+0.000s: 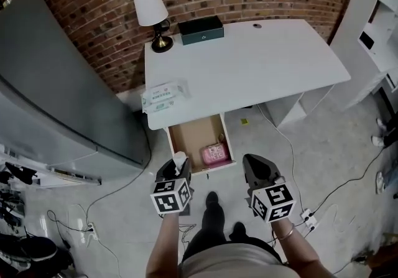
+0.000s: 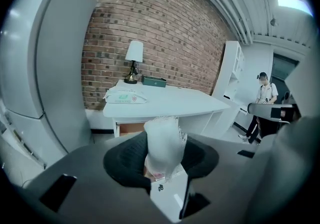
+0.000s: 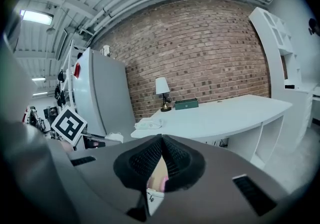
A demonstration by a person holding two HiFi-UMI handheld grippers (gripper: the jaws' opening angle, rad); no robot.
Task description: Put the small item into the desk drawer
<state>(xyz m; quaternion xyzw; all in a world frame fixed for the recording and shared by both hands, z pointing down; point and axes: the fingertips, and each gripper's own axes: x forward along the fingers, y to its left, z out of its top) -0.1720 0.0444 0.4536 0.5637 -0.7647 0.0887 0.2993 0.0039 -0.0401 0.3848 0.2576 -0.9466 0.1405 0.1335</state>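
Note:
My left gripper [image 1: 178,166] is shut on a small white packet [image 1: 180,159], just in front of the open desk drawer [image 1: 188,136]. In the left gripper view the packet [image 2: 162,140] stands up between the black pads of the left gripper [image 2: 163,160], its frayed top edge showing. A pink item [image 1: 214,154] lies in the drawer's front right corner. The right gripper [image 1: 256,167] hovers to the right of the drawer front. In the right gripper view its jaws [image 3: 162,140] meet at the tips with nothing between them.
The white desk [image 1: 261,59] carries a lamp [image 1: 151,12], a dark green box [image 1: 201,29] and a wipes pack [image 1: 164,96]. A grey fridge [image 1: 56,90] stands at the left, white shelving [image 1: 373,15] at the right. Cables trail over the floor [image 1: 292,146]. A person [image 2: 262,101] stands far right.

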